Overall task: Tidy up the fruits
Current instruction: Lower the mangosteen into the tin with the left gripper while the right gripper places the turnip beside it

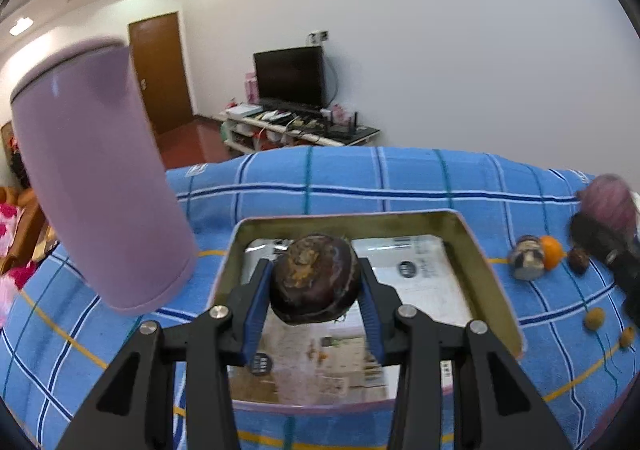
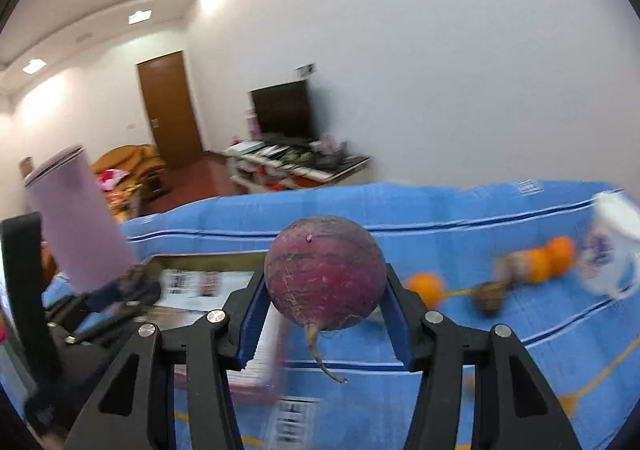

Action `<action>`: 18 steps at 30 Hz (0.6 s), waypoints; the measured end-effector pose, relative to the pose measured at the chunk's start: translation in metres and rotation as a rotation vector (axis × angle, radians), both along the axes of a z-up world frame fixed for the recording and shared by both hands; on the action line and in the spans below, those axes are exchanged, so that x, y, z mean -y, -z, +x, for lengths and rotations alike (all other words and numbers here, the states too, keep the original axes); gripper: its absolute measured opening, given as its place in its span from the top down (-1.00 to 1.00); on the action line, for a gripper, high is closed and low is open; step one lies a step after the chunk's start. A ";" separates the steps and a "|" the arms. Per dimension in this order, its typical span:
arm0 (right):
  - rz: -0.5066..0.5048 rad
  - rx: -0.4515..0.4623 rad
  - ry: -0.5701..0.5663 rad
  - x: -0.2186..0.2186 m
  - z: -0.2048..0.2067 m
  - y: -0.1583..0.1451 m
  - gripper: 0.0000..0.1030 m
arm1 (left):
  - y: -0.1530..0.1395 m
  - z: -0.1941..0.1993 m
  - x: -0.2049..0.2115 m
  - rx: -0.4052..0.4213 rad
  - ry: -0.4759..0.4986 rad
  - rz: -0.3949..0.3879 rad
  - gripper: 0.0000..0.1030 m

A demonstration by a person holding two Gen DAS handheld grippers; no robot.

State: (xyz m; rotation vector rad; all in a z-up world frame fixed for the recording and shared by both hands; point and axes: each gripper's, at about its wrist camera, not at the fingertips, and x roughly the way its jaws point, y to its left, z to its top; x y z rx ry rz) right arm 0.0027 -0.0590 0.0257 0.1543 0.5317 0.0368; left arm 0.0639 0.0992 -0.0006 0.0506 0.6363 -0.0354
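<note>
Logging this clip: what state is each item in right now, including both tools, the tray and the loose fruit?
Left tool: shut on the dark brown fruit, held above the tray.
Right tool: shut on the purple root, held off the cloth.
Tray: open, paper-lined, no fruit seen resting inside.
Lilac canister: upright, lid on.
Oranges: lying loose on the blue cloth.
</note>
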 end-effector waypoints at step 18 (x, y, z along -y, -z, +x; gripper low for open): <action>-0.068 -0.083 -0.177 -0.052 0.022 0.042 -0.06 | 0.030 0.026 -0.005 -0.090 -0.112 0.115 0.16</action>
